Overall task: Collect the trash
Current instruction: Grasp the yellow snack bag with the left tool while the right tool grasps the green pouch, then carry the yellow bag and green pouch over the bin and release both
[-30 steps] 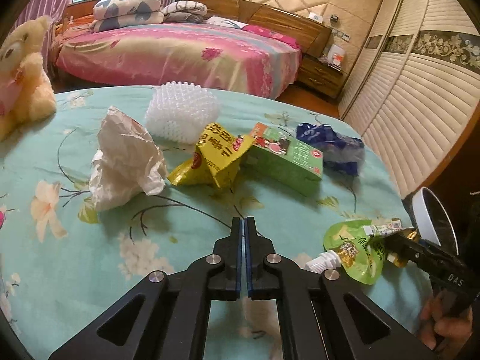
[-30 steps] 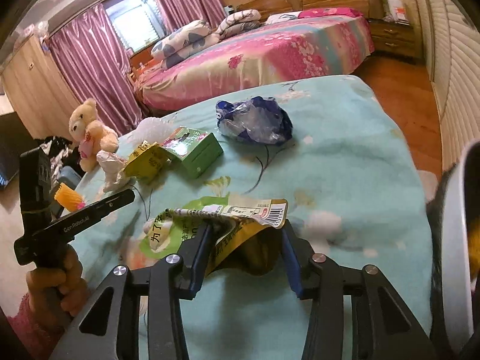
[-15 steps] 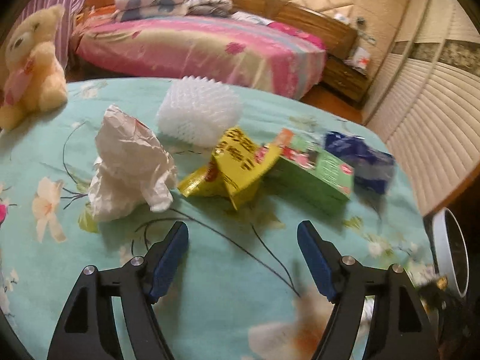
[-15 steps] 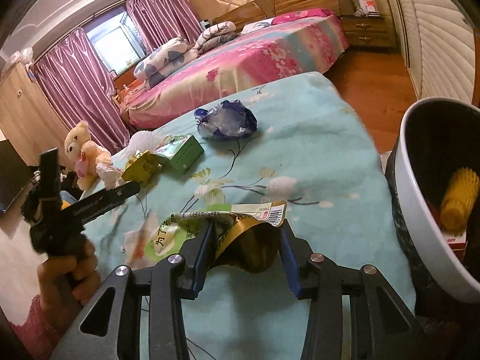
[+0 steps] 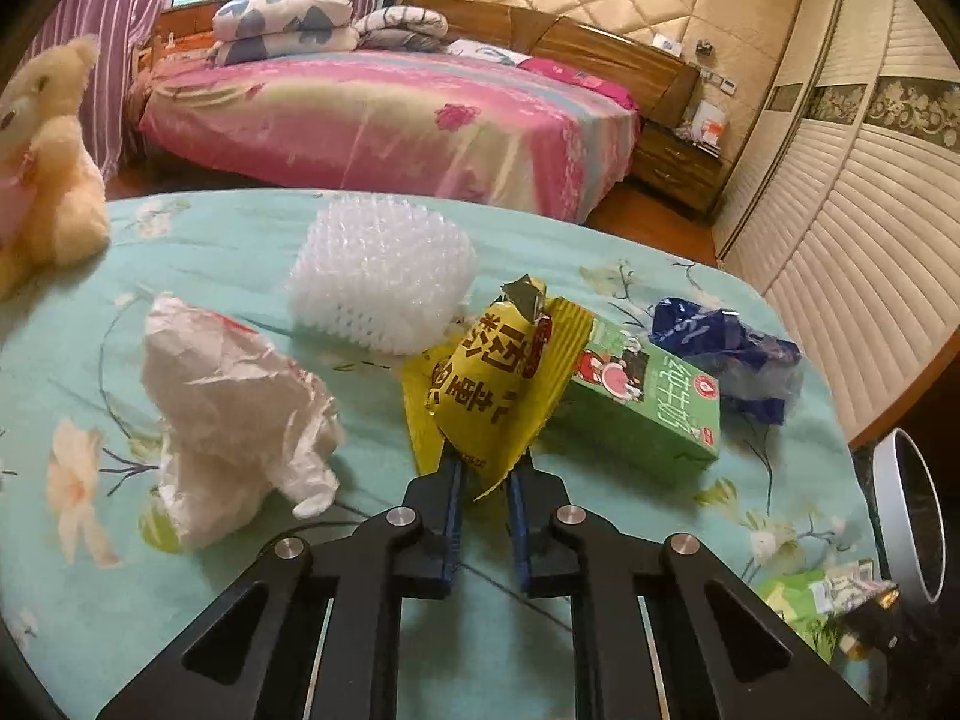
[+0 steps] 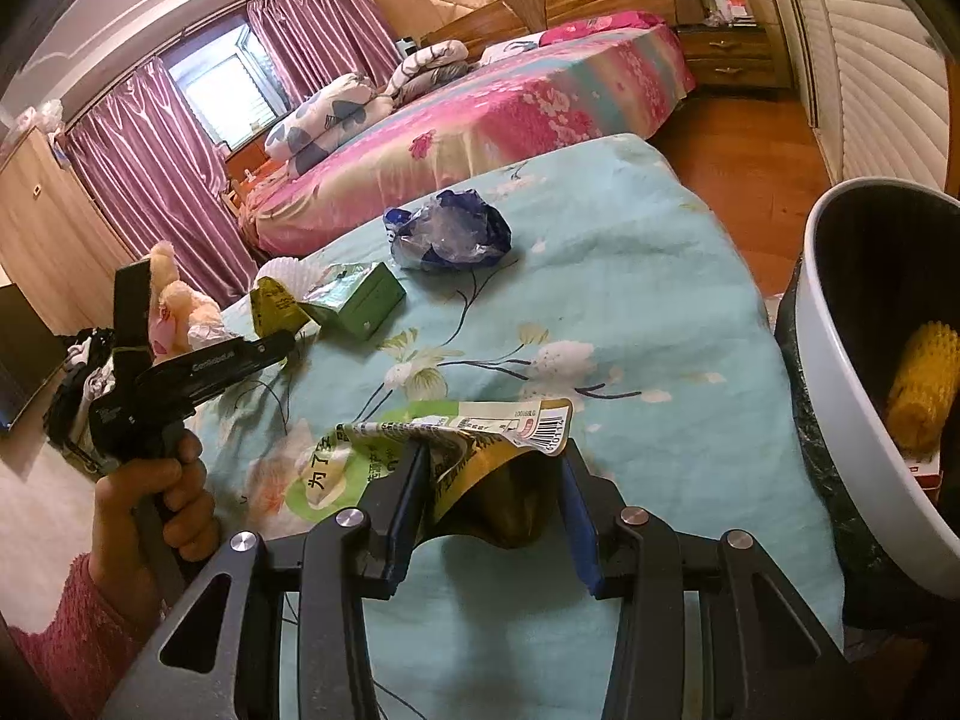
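Left gripper (image 5: 483, 474) advanced, fingers just closed, pinching yellow wrapper (image 5: 498, 384) beside green carton (image 5: 645, 405). Right gripper (image 6: 492, 480) grips green pouch (image 6: 420, 450) near bin (image 6: 840, 396). Bin holds some trash; tissue (image 5: 222, 414), foam net (image 5: 381, 279), blue bag (image 5: 729, 354) left.

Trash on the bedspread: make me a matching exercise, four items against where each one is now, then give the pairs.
Items:
1. yellow wrapper
2. green pouch
3. milk carton
4. corn cob

Places:
A. inside the bin
B. in the left tongs
C. lying on the bedspread
D. in the right tongs

Pairs: 1-B, 2-D, 3-C, 4-A
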`<state>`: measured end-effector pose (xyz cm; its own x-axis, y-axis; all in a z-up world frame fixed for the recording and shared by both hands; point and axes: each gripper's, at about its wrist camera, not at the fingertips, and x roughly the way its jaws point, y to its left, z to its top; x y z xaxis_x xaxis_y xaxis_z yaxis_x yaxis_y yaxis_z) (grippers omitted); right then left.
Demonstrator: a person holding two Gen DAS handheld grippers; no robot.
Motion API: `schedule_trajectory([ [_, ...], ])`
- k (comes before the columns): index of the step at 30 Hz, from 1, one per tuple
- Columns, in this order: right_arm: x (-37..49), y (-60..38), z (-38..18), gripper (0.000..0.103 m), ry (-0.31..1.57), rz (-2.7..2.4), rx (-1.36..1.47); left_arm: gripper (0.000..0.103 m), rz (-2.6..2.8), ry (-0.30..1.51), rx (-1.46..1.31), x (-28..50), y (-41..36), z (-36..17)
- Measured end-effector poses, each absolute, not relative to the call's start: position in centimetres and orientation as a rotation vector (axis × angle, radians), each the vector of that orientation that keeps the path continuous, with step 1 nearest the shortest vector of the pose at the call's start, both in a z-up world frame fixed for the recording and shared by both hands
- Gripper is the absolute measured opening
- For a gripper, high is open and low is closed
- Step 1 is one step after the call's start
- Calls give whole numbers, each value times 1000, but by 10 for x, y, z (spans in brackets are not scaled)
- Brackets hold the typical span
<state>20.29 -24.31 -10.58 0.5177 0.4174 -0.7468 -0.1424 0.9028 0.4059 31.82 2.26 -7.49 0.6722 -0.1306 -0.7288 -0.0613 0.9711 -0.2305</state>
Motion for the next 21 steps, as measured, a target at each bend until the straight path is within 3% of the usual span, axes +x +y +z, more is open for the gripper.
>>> schedule_trajectory([
  [21,170,-292,-77,42,872,248,410,10,-312,852,-172,219,-34,-44],
])
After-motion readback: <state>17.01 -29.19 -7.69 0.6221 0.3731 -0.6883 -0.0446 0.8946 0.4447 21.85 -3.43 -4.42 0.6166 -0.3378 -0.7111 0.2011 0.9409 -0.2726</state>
